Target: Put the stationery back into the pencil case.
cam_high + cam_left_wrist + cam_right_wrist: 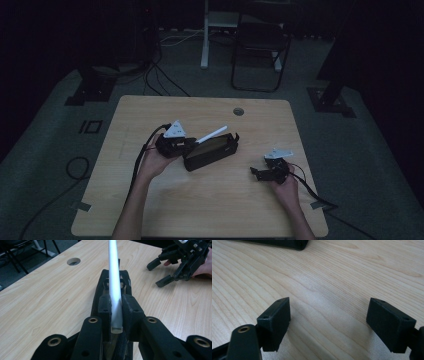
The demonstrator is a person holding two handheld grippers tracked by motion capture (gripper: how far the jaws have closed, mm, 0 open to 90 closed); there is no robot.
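**White stick clamped over an open black case**

Forearms come in from the bottom edge of the high view, one to each side, and we are looking at a pale wooden counter (210, 200) with a round cable hole (238, 111) near its far edge. On the grey floor beyond it stands a dark folding chair (260, 50).

Next in size is the black case (211, 151), lying at the middle of the counter with its top open. Left tongs (192, 142) sit right at the case's left end, and in the left gripper view their jaws are pressed tight on a white stick (115, 287), flat-ended, which runs forward and up over the length of the case. From above, that stick (211, 134) slants up to the right above the opening.

Over on the right, well apart from the case, the right tongs (258, 173) rest low at the counter, held in the person's right hand (286, 186). Their jaws stand wide apart with bare wood between them, and a corner of the case shows at the top of the right gripper view.
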